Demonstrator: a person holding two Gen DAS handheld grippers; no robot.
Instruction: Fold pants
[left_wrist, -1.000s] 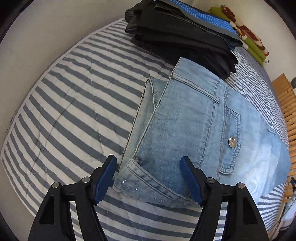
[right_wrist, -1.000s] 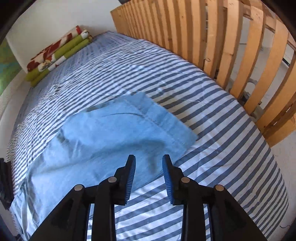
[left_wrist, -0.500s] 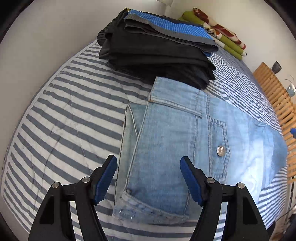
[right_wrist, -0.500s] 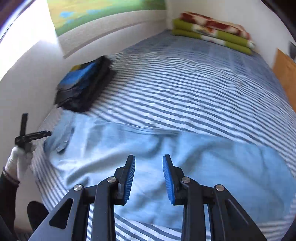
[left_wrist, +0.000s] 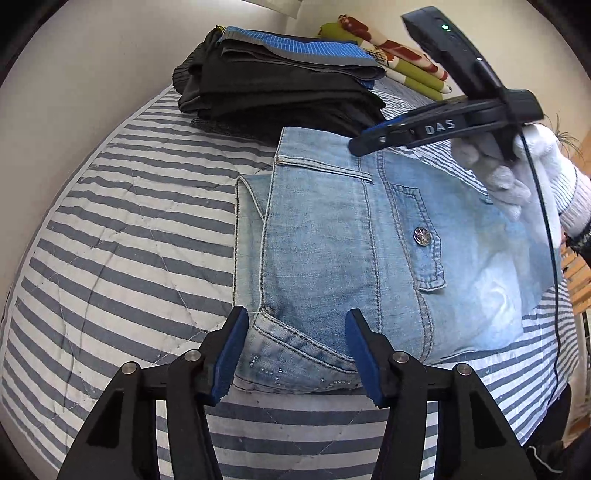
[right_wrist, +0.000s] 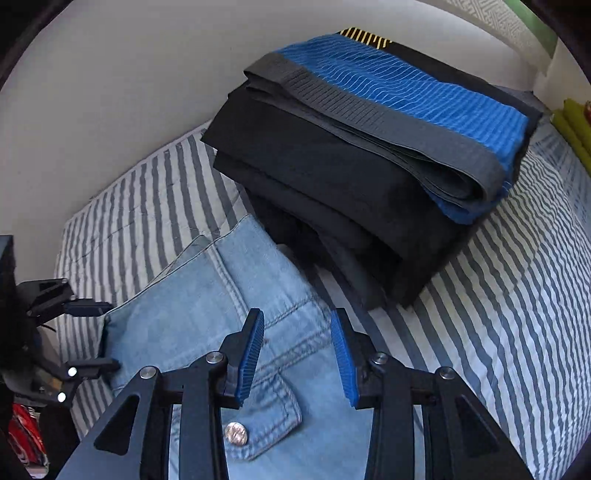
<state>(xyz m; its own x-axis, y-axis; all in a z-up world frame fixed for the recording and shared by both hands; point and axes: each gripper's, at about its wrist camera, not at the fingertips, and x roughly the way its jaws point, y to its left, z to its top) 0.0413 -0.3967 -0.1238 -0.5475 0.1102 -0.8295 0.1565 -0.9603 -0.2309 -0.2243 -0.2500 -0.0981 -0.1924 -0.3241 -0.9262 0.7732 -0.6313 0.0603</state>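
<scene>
With both the left gripper and right gripper spread and empty, the heavy, limp jeans look best pinched at the thick waistband at lower centre.

**Both grippers spread, holding nothing**

The left gripper points forward and slightly down, its blue-padded fingers set wide apart with nothing clamped between them. The right gripper is angled down, its fingers also parted and empty. In the left wrist view, a hand in a white knit glove grips the right gripper's handle.
</scene>
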